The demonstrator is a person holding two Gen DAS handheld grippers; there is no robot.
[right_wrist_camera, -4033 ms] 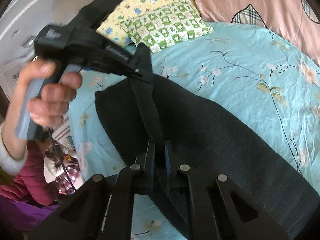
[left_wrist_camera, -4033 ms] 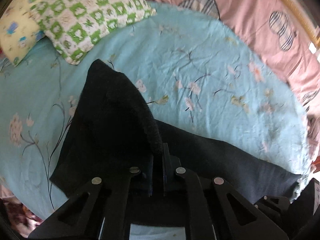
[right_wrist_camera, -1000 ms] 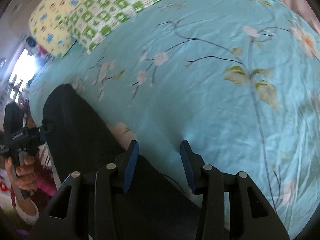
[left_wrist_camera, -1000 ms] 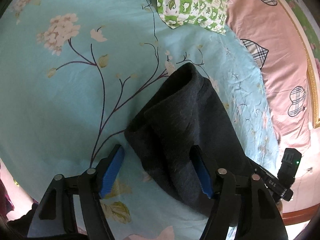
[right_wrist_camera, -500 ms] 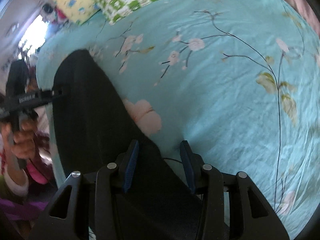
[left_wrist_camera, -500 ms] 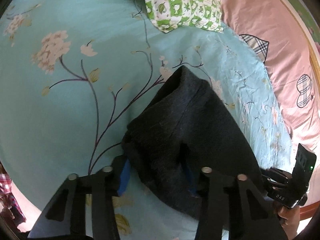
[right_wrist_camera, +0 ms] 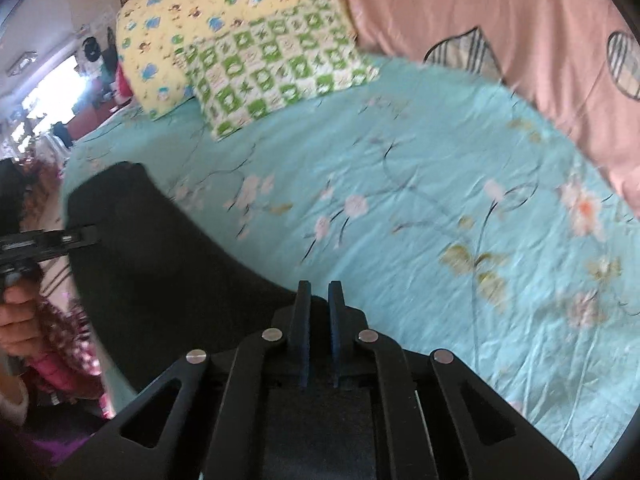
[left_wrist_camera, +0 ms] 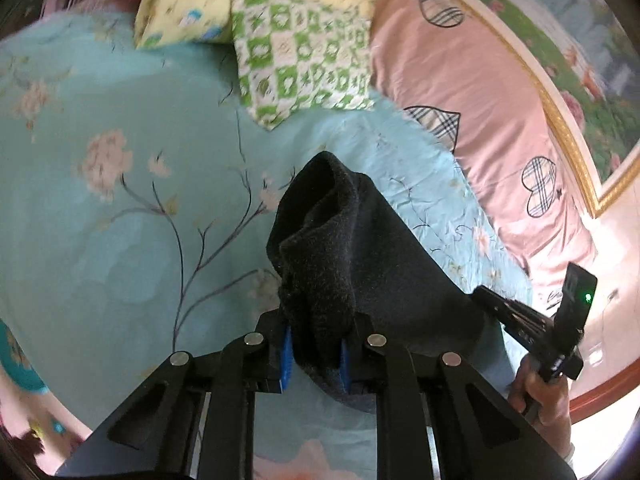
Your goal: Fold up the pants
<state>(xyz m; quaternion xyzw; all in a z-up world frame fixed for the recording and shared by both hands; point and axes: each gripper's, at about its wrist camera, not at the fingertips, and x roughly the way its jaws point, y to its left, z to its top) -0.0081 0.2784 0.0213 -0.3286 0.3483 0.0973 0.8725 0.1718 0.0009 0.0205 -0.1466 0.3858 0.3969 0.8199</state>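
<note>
No brand or lettering can be read anywhere; the only mark is a green light on the device at the right edge of the left wrist view. One pair of dark pants (left_wrist_camera: 372, 264) lies on the turquoise flowered bedsheet (left_wrist_camera: 120, 240), low and centre in that frame; two pillows sit at the top, a green checked pillow (left_wrist_camera: 300, 56) overlapping a yellow printed pillow (left_wrist_camera: 188, 4); a pink quilt (left_wrist_camera: 472, 92) with plaid hearts runs down the right. The left gripper (left_wrist_camera: 316, 350) has just been closing and its blue pads pinch a bunched fold of the pants. The right gripper (right_wrist_camera: 319, 320) has its jaws drawn nearly together on the dark cloth's edge, at lower centre of its own frame; a hand (right_wrist_camera: 18, 320) shows at the left edge there.
</note>
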